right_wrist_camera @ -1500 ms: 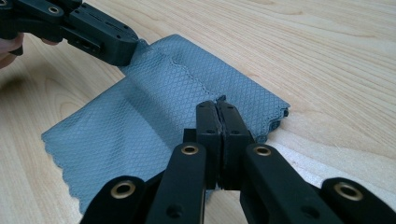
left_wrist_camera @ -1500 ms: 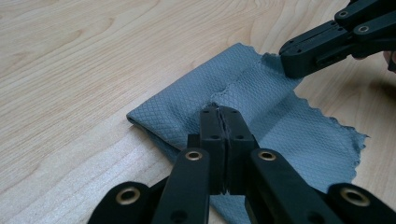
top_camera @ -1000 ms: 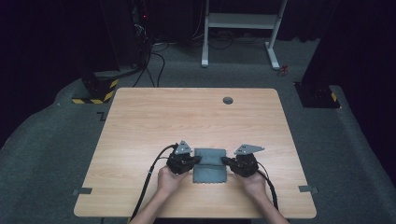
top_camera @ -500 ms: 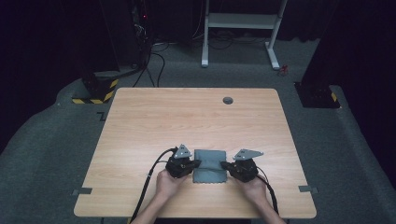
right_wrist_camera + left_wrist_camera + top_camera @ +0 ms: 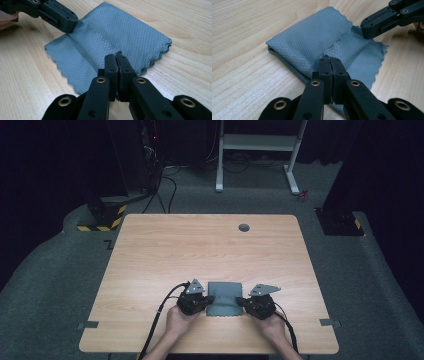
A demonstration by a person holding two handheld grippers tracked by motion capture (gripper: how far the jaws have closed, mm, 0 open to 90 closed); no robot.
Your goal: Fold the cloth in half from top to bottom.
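With the left gripper [image 5: 329, 60] and right gripper [image 5: 116, 57] each clamped on a near corner of the folded grey microfibre cloth [image 5: 224, 298] lying at the table's [image 5: 200, 250] near edge, uneven lifting could pull the thin layer free or skew the fold.

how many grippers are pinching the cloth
2: the left gripper grips the grey cloth at its left edge, and the right gripper grips its right edge.
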